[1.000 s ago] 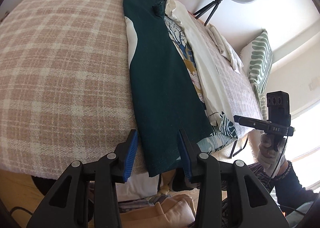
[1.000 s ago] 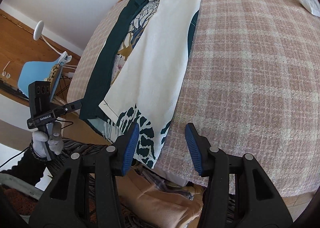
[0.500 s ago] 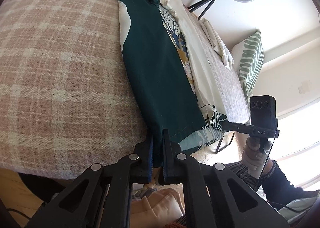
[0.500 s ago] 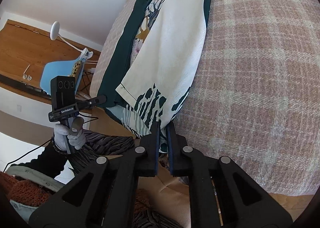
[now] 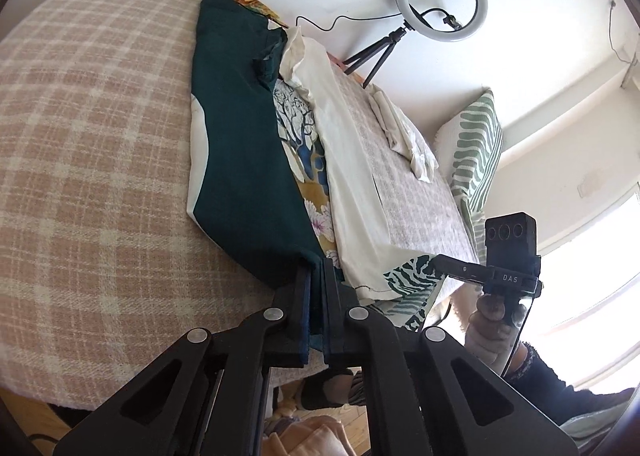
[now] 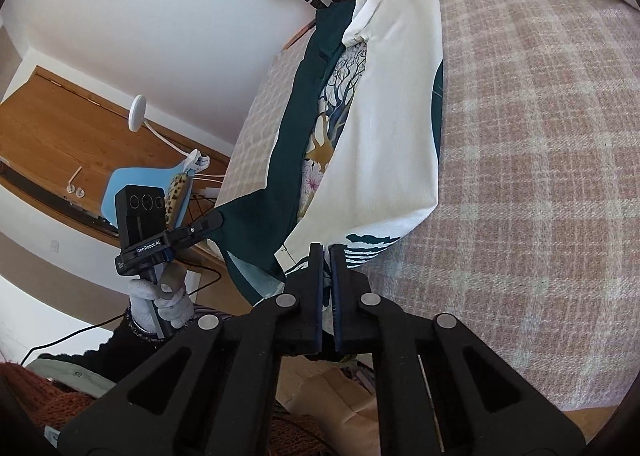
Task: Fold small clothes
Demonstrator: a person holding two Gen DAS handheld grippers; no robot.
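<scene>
While both handles are gripped by gloved hands, the garment [image 5: 248, 176] hem is pinched in the closed left gripper [image 5: 316, 268] and right gripper [image 6: 325, 252], angled downward.

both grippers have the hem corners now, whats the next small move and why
Probably lift both corners together and carry them toward the far collar end. The left gripper is shut on the garment at its dark green corner, the right gripper on its printed white corner, and the rest lies flat along the checked blanket.
</scene>
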